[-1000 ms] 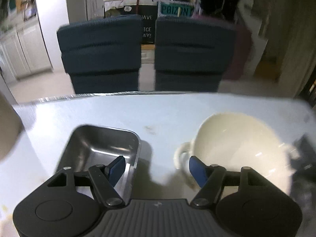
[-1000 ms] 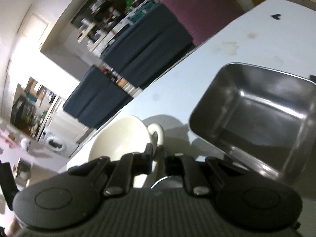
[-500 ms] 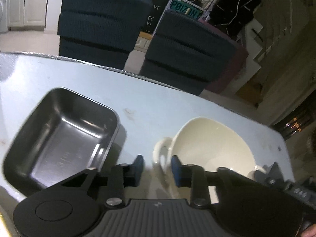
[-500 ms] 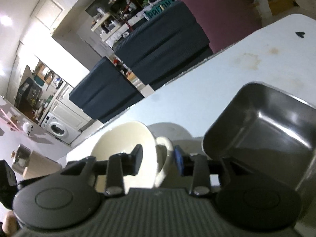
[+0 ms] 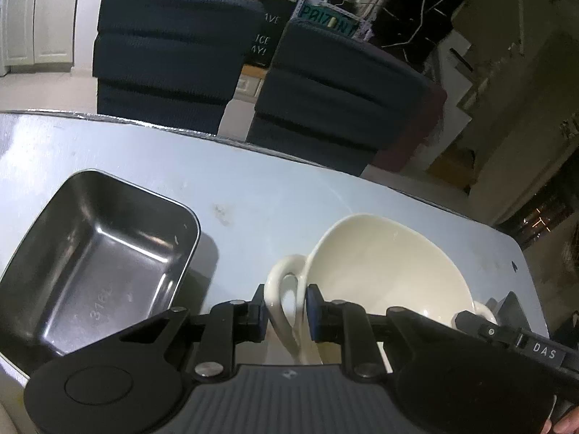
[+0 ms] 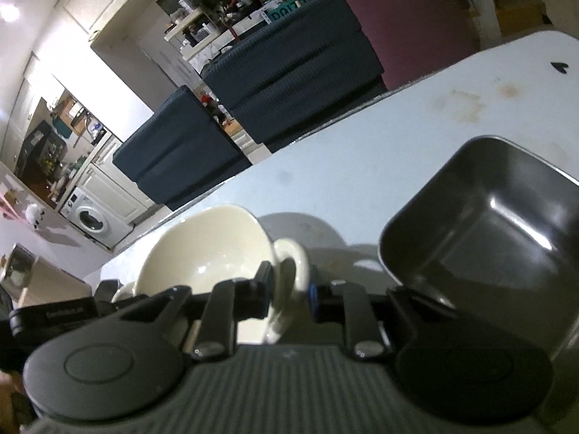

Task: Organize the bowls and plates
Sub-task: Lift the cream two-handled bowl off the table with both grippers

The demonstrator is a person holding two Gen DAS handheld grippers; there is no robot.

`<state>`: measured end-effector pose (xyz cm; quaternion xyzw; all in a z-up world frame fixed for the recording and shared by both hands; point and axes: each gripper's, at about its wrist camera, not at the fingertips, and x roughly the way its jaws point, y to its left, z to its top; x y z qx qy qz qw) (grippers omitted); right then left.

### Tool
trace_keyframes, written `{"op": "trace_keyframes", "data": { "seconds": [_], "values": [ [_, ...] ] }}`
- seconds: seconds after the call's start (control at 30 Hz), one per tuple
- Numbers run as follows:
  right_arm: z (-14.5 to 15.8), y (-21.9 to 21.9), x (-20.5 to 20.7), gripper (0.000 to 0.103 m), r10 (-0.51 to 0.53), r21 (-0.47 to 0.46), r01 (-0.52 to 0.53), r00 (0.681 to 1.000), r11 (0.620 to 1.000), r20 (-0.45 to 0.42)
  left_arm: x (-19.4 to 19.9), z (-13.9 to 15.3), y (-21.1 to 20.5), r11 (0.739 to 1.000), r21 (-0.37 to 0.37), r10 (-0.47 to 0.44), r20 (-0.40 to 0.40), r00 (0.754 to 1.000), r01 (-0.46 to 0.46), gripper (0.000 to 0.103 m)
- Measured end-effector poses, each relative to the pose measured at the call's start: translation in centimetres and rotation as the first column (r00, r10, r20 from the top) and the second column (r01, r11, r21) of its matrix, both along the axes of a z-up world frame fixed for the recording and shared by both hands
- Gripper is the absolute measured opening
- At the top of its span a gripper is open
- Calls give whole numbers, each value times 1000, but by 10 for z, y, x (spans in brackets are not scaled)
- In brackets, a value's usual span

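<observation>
A cream bowl [image 5: 383, 267] with a loop handle on each side stands on the light blue table [image 5: 289, 188]. My left gripper [image 5: 286, 305] has its jaws closing on the bowl's left handle [image 5: 278, 282], with both blue pads against it. In the right wrist view the bowl [image 6: 202, 253] lies to the left. There my right gripper [image 6: 289, 285] is closing on the bowl's right handle [image 6: 295, 256], pads touching it. A steel tray [image 5: 97, 264] sits left of the bowl. A steel tray [image 6: 488, 224] also shows right of the bowl, tilted.
Two dark blue chairs [image 5: 170, 61] [image 5: 336, 90] stand behind the table's far edge, with a maroon seat [image 6: 409, 25] beside them. The table's right corner [image 5: 521, 253] is near the bowl. A washing machine [image 6: 94, 218] and cluttered shelves lie beyond.
The left jaws went from wide open to closed around the bowl's left handle. The right jaws opened from shut, took the right handle between them and closed on it.
</observation>
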<state>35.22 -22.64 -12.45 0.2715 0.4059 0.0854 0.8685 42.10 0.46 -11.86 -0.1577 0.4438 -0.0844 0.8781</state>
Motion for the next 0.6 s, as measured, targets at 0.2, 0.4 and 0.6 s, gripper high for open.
{"op": "trace_keyframes", "data": {
  "seconds": [0.2,0.4,0.6],
  "values": [
    [7,5,-4,23,13,-62,-11,999,998,35,-9,-2,1,1000,10,-5,28,1000,5,23],
    [19,5,-9,23,32,-82,-27,998,996,50,-25,16,1,1000,27,1,54,999,-3,23],
    [41,4,-24,23,54,-76,-47,995,996,82,-54,44,3,999,39,12,83,996,-16,23]
  ]
}}
